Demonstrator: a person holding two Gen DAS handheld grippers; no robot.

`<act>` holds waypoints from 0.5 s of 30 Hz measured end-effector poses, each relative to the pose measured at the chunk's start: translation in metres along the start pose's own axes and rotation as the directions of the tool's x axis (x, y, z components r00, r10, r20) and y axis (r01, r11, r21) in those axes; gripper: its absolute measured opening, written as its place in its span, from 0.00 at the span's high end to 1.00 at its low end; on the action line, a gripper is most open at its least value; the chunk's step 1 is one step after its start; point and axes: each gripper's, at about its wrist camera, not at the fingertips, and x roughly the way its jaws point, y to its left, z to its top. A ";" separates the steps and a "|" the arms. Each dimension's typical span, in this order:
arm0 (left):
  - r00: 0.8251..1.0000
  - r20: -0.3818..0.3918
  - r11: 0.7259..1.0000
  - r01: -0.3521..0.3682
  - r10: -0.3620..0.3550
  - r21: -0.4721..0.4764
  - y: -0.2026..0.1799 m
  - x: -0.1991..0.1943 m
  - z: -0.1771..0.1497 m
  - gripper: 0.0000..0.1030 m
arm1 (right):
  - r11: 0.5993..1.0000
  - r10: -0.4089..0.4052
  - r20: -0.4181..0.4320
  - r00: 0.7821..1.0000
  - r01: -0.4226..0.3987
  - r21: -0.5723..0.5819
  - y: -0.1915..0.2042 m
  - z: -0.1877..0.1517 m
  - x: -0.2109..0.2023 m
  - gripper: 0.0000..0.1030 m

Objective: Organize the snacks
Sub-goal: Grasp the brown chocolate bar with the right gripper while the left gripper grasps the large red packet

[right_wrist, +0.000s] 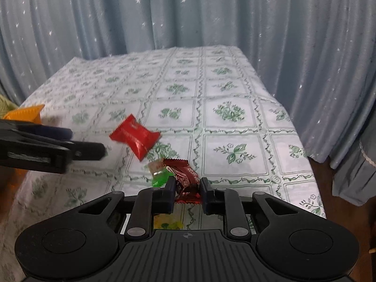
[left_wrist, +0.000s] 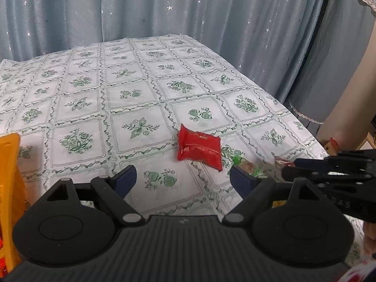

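Observation:
A bright red snack packet [left_wrist: 199, 149] lies on the patterned tablecloth [left_wrist: 131, 98]; it also shows in the right wrist view [right_wrist: 135, 136]. My left gripper [left_wrist: 183, 176] is open and empty, just short of it. My right gripper [right_wrist: 187, 188] is shut on a dark red snack wrapper [right_wrist: 185, 176], held just above the cloth. A green and tan wrapped candy [right_wrist: 158, 171] lies right beside its left finger. In the left wrist view the right gripper [left_wrist: 284, 166] comes in from the right, next to that candy [left_wrist: 244, 164].
An orange container [left_wrist: 9, 188] stands at the table's left edge; it also shows in the right wrist view [right_wrist: 25, 112]. A yellow packet [right_wrist: 168, 224] lies under my right gripper. Blue star-print curtains [right_wrist: 188, 11] hang behind the table. The table's right edge [right_wrist: 312, 176] drops to the floor.

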 end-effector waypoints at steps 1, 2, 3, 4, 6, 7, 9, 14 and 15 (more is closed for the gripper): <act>1.000 0.003 1.000 0.001 -0.001 -0.006 0.000 0.003 0.001 0.18 | 1.000 -0.004 0.006 1.000 0.004 0.011 0.000 0.000 -0.001 0.79; 1.000 0.008 1.000 0.003 -0.002 -0.013 -0.001 0.006 0.003 0.18 | 1.000 -0.007 0.012 1.000 0.006 0.025 -0.001 0.000 -0.002 0.79; 1.000 0.010 1.000 0.006 -0.005 -0.021 -0.002 0.010 0.005 0.19 | 0.999 -0.011 0.016 1.000 0.011 0.037 -0.002 0.000 -0.003 0.79; 1.000 0.010 0.999 0.008 -0.008 -0.031 -0.003 0.014 0.007 0.20 | 0.999 -0.018 0.017 1.000 0.017 0.050 -0.003 0.000 -0.003 0.79; 1.000 0.021 0.999 0.019 -0.018 -0.047 -0.005 0.023 0.010 0.20 | 0.996 -0.030 0.016 0.999 0.029 0.078 -0.005 -0.001 -0.002 0.79; 0.999 0.026 0.999 0.021 -0.020 -0.045 -0.007 0.027 0.012 0.22 | 0.995 -0.036 0.014 0.999 0.034 0.091 -0.007 -0.002 -0.002 0.79; 0.999 0.042 0.999 0.033 -0.031 -0.035 -0.010 0.035 0.014 0.25 | 0.992 -0.052 0.008 0.999 0.051 0.115 -0.010 -0.004 -0.002 0.79; 0.998 0.040 0.999 0.042 -0.041 -0.031 -0.012 0.055 0.016 0.31 | 0.989 -0.068 0.002 0.998 0.067 0.134 -0.013 -0.008 -0.002 0.79; 0.998 0.034 0.999 0.044 -0.043 -0.032 -0.012 0.058 0.016 0.33 | 0.988 -0.070 0.003 0.998 0.069 0.138 -0.013 -0.009 -0.003 0.79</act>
